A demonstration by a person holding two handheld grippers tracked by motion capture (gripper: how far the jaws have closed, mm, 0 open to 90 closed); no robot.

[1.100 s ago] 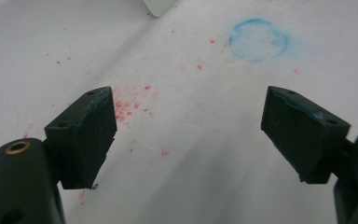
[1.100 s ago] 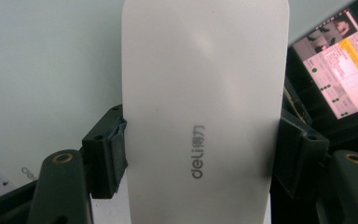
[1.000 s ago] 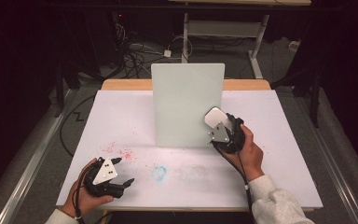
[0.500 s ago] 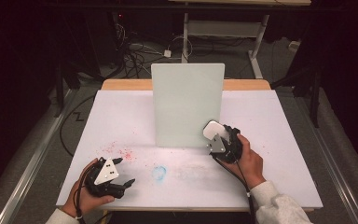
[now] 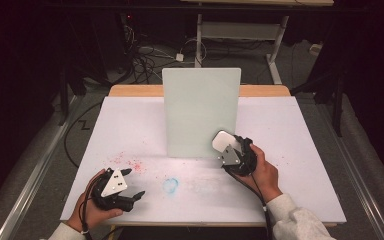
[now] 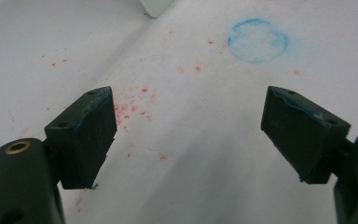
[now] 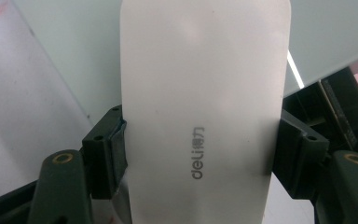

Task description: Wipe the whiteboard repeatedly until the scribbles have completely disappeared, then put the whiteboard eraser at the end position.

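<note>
A pale green-white board [image 5: 200, 112] stands upright on the white-covered table [image 5: 295, 135]. My right gripper [image 5: 231, 151] is low at the board's bottom right corner, shut on a white oblong eraser [image 5: 223, 141] with rounded corners. In the right gripper view the eraser [image 7: 205, 93], printed "deli", is clamped by its long sides between the two jaws of my right gripper [image 7: 200, 158], with the board right behind it. My left gripper [image 5: 130, 189] rests near the table's front left. It is open with nothing between its fingers [image 6: 86, 135].
A faint blue ring smudge [image 5: 170, 185] marks the sheet between the hands, also seen ahead of the left jaws as a blue ring [image 6: 258, 40]. Red specks [image 5: 130, 162] are scattered near the left gripper. Cables and a metal frame lie on the floor beyond the table.
My right gripper has come down with the eraser, from beside the board's right edge to near its bottom corner, close to the table. The left gripper has stayed put.
</note>
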